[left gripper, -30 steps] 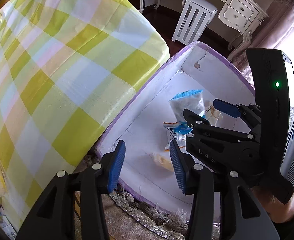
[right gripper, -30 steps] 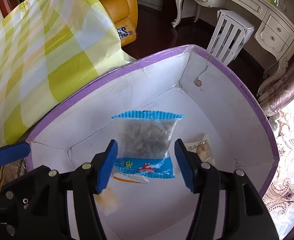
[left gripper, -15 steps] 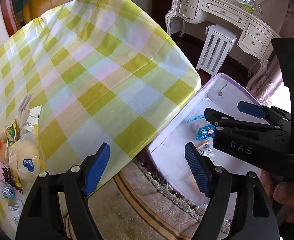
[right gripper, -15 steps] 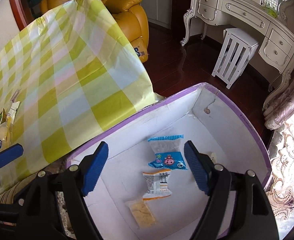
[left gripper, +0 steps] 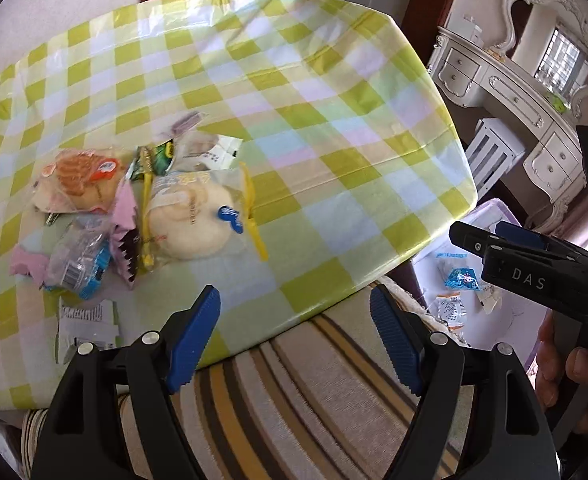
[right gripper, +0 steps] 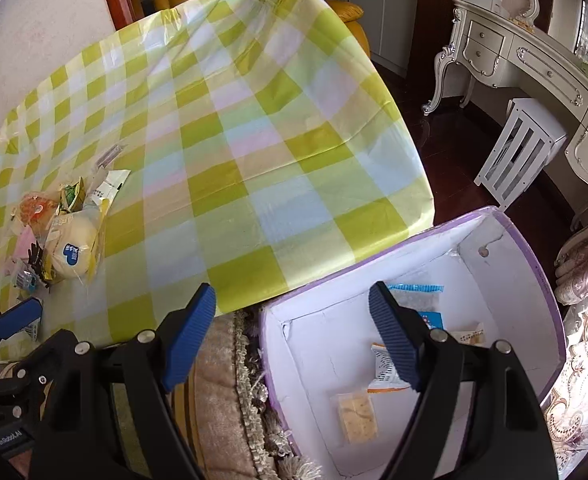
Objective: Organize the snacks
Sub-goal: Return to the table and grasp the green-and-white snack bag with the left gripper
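We see the left gripper (left gripper: pixel 294 320) with its jaws spread wide and nothing between them; it points steeply down over the near edge of the tabletop (left gripper: pixel 334 128), above a striped rug (left gripper: pixel 314 400). The right gripper (right gripper: pixel 292 320) is equally wide apart and empty, tilted down across the gap between the tabletop edge and the box (right gripper: pixel 542 280). A hand (left gripper: pixel 574 372) grips the right gripper's handle at the lower right of the left wrist view.

The purple-rimmed, white-lined box sits on the floor just beside the tabletop. In it we count a blue-trimmed clear packet (right gripper: pixel 418 300), an orange-and-white packet (right gripper: pixel 382 368), a clear packet holding a yellow square (right gripper: pixel 358 416) and a small pale packet (right gripper: pixel 470 336).

The rest of the snacks lie in a heap (left gripper: pixel 134 208) on the checked cloth, well apart from the box, with a wrapped round bun (left gripper: pixel 192 224) among them
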The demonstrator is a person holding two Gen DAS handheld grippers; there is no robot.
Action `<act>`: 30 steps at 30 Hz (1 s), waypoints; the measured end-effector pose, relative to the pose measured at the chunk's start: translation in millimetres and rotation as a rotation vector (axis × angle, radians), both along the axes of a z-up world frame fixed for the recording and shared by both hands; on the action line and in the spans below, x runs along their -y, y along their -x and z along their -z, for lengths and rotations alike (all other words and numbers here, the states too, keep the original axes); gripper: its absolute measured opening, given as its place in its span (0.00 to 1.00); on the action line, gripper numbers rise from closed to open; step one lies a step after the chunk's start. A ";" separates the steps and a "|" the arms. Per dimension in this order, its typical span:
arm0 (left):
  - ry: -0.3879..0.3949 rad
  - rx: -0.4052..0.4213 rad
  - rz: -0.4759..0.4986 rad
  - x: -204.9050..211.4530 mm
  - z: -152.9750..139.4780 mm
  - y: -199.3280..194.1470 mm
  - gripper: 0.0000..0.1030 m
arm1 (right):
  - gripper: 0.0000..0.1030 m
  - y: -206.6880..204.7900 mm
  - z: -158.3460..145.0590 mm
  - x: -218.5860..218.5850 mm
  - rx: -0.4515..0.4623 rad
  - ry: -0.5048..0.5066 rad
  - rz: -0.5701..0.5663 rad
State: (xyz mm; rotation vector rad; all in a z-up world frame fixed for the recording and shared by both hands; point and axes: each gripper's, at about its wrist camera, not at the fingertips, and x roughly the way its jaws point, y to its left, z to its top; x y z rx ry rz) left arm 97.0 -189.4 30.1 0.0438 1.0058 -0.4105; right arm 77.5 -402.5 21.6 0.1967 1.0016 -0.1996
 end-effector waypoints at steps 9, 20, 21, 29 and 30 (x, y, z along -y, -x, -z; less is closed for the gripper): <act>0.129 -0.080 -0.243 -98.8 8.1 5.8 0.73 | 0.77 -11.4 -8.0 -52.4 -0.003 0.027 -0.129; 0.258 -0.199 -0.441 -165.3 36.0 1.1 0.71 | 0.79 -21.6 -9.4 -110.2 -0.007 0.062 -0.296; 0.258 -0.203 -0.444 -165.8 37.3 0.2 0.71 | 0.79 -22.4 -8.7 -116.0 -0.008 0.064 -0.315; 0.252 -0.222 -0.452 -166.7 43.6 -16.1 0.64 | 0.79 -34.4 -2.9 -149.8 -0.021 0.036 -0.412; 0.248 -0.223 -0.453 -166.1 44.2 -18.4 0.64 | 0.79 -35.9 -2.2 -153.2 -0.022 0.031 -0.420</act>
